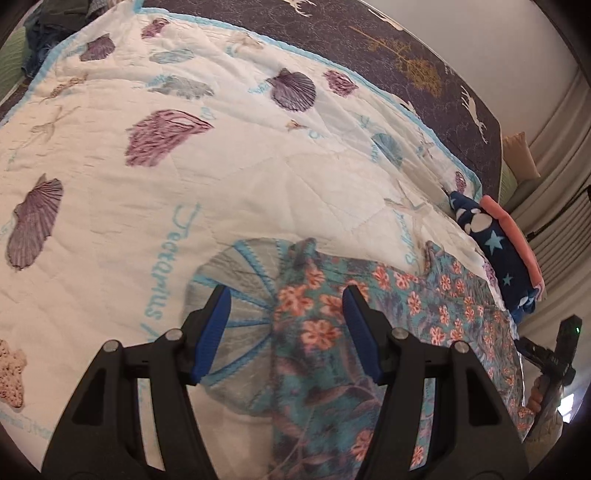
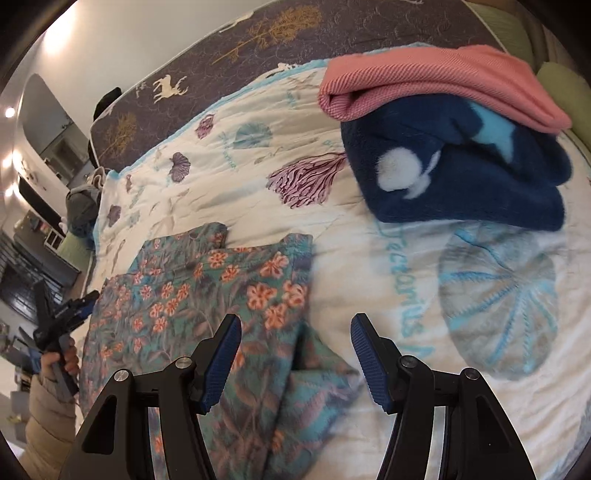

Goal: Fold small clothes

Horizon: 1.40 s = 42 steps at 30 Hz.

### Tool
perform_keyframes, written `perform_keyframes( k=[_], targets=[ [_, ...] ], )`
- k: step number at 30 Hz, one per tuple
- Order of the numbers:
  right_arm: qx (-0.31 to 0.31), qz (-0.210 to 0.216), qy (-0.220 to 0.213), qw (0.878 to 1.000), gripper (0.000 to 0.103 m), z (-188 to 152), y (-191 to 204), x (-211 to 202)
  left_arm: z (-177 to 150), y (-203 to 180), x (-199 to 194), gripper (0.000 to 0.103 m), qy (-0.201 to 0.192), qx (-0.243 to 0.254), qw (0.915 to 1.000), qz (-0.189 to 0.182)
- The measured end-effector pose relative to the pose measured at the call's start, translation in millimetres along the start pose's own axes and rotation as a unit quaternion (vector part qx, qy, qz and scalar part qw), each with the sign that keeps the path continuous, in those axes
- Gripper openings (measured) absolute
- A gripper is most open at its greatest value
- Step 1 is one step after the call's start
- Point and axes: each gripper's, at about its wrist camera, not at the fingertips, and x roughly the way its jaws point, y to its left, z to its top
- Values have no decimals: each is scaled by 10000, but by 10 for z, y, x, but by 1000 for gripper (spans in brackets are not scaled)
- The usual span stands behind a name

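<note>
Left wrist view: left hand-held gripper (image 1: 286, 308) open wide, blue pads (image 1: 214, 332) apart, nothing pinched. Hangs over the flowery cloth (image 1: 325, 339), at its left edge, one pad over the cloth and one over the bare shell quilt (image 1: 147, 166). Flowery cloth flat on the quilt, low and right in the picture. Far right, only small here: a folded dark blue star cloth (image 1: 491, 251) with a pink cloth (image 1: 517, 236) on it, near the quilt's edge. Also far right, the other hand-held gripper with a hand (image 1: 535, 397) on its grip, just past the flowery cloth. Top left corner: a dark heap of clothes (image 1: 55, 22), seen well only here. Dark mattress with deer and trees (image 1: 406, 55) behind the quilt.

Right wrist view: right hand-held gripper (image 2: 295, 341) open too, nothing between its pads (image 2: 369, 362). Hangs over the right edge of the flowery cloth (image 2: 221, 295), with a folded flap below. Blue star cloth (image 2: 461, 177) and pink cloth (image 2: 443, 85) big and close here, up right, apart from the flowery cloth. Far left: left hand-held gripper (image 2: 81, 306), a hand (image 2: 59, 363) and a puffy beige sleeve (image 2: 48, 424). Room shelves and lights behind, blurry.
</note>
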Motion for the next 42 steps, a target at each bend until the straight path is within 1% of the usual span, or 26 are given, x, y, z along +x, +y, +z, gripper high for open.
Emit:
perform_keyframes(
  k=[2, 4, 5, 6, 7, 8, 9, 10, 13, 16, 17, 18, 20, 22, 23, 24, 25, 28, 30, 31, 33, 35, 36, 38, 40, 42],
  targets=[
    [51, 76, 60, 9999, 63, 60, 3, 83, 14, -14, 37, 64, 25, 23, 10000, -21],
    [90, 138, 113, 9998, 63, 115, -2, 164, 47, -20, 79, 54, 12, 1, 10000, -59],
    [115, 171, 108, 9997, 63, 153, -4, 207, 64, -22, 98, 33, 24, -10, 9999, -104],
    [128, 219, 102, 9996, 63, 176, 0, 234, 75, -26, 117, 4, 42, -9, 9999, -153],
    [139, 302, 102, 9994, 48, 196, 0, 252, 79, -31, 120, 5, 22, 7, 9998, -181],
    [142, 408, 99, 9990, 1, 206, 8, 261, 74, -43, 102, 5, -66, 35, 9998, -192],
    [172, 538, 166, 9983, 6, 214, 21, 293, 63, -67, 65, 5, -196, 114, 9996, -168],
    [202, 552, 108, 9982, 3, 205, 27, 285, 58, -80, 36, 5, -262, 157, 9994, -155],
    [55, 352, -367, 9987, 3, 177, 79, 99, 93, -80, -104, 5, -520, 121, 9982, -270],
    [255, 539, -791, 9951, 3, 198, -19, -152, 180, -87, -192, 5, -647, -4, 9962, -588],
    [347, 540, -960, 9933, 3, 209, -85, -250, 200, -117, -189, 5, -657, 31, 9961, -596],
    [392, 474, -1042, 9927, 3, 214, -123, -289, 220, -162, -163, 5, -682, 129, 9962, -519],
    [514, 64, -1247, 9908, 2, 223, -236, -336, 233, -189, -74, 5, -656, 203, 9970, -351],
    [664, -10, -1267, 9897, 2, 234, -366, -294, 218, -124, 101, 5, -502, 115, 9986, -143],
    [804, 114, -1111, 9905, 2, 236, -458, -211, 203, -74, 182, 6, -359, -7, 9993, -128],
    [1003, 301, -793, 9913, 3, 201, -555, -79, 178, -8, 254, 6, -165, -187, 9995, -186],
    [1083, 388, -676, 9911, 4, 170, -577, -28, 157, 53, 253, 7, -115, -375, 9988, -301],
    [1043, 631, -513, 9912, 5, -14, -528, -48, 108, 159, -19, 17, -450, -666, 9961, -376],
    [882, 852, -566, 9908, 6, -197, -415, -270, 50, 182, -279, 33, -506, -629, 9956, -471],
    [811, 996, -577, 9900, 8, -308, -364, -403, 6, 186, -382, 36, -506, -596, 9956, -514],
    [677, 1242, -566, 9883, 10, -565, -253, -653, -169, 201, -633, 56, -451, -499, 9957, -637],
    [582, 1371, -513, 9875, 19, -847, -155, -845, -441, 224, -836, 67, -315, -414, 9950, -853],
    [531, 1387, -464, 9878, 24, -1067, -97, -958, -645, 241, -931, 71, -159, -354, 9947, -948],
    [575, 1469, -456, 9864, 41, -1372, -44, -1067, -902, 258, -1003, 76, 83, -257, 9946, -1003],
    [619, 1705, -387, 9827, 51, -1558, -49, -1109, -1157, 294, -1037, 76, 301, -193, 9948, -950],
    [626, 1774, -250, 9818, 53, -1653, -59, -1081, -1323, 361, -1022, 76, 423, -380, 9945, -883]
  ],
)
